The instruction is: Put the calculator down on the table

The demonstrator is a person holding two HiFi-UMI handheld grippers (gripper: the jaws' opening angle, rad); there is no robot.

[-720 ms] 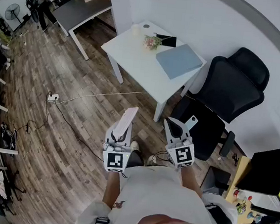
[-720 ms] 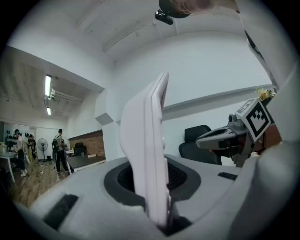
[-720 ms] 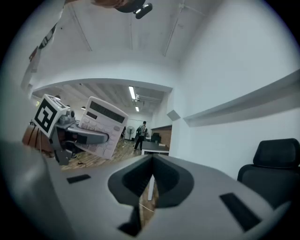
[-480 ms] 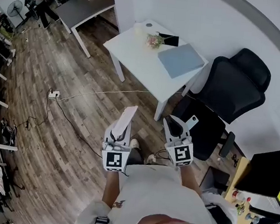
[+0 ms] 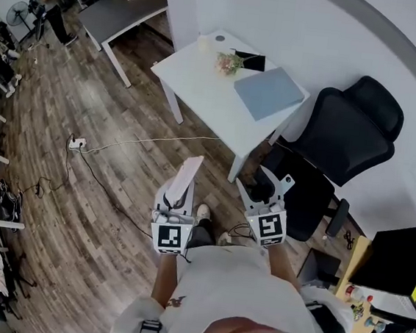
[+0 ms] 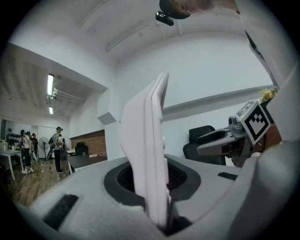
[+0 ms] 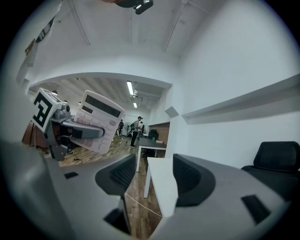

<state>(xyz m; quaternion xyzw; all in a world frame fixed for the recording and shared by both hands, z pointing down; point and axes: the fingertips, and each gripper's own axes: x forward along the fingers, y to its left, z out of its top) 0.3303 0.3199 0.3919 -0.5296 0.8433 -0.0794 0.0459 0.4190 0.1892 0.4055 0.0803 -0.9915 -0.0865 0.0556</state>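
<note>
A white calculator (image 5: pixel 188 176) stands on edge between the jaws of my left gripper (image 5: pixel 176 197), which is shut on it, above the wood floor. In the left gripper view the calculator (image 6: pixel 151 150) rises edge-on from the left gripper (image 6: pixel 152 187). The right gripper view shows the calculator's (image 7: pixel 98 123) display and keys held in the left gripper (image 7: pixel 77 132). My right gripper (image 5: pixel 265 184) hangs beside it, open and empty; through the right gripper (image 7: pixel 149 180) I see the white table (image 7: pixel 161 185). The white table (image 5: pixel 202 84) stands ahead of both grippers.
On the table lie a grey-blue pad (image 5: pixel 269 92), a small bunch of flowers (image 5: pixel 225 62) and a black device (image 5: pixel 250 60). A black office chair (image 5: pixel 343 143) stands right of it. A cable (image 5: pixel 144 140) and power strip (image 5: pixel 76 143) lie on the floor. People stand by a grey table (image 5: pixel 117 13).
The right gripper's jaws look a little wider apart than before. The left gripper and the calculator have kept their place; the view has only drifted slightly.
</note>
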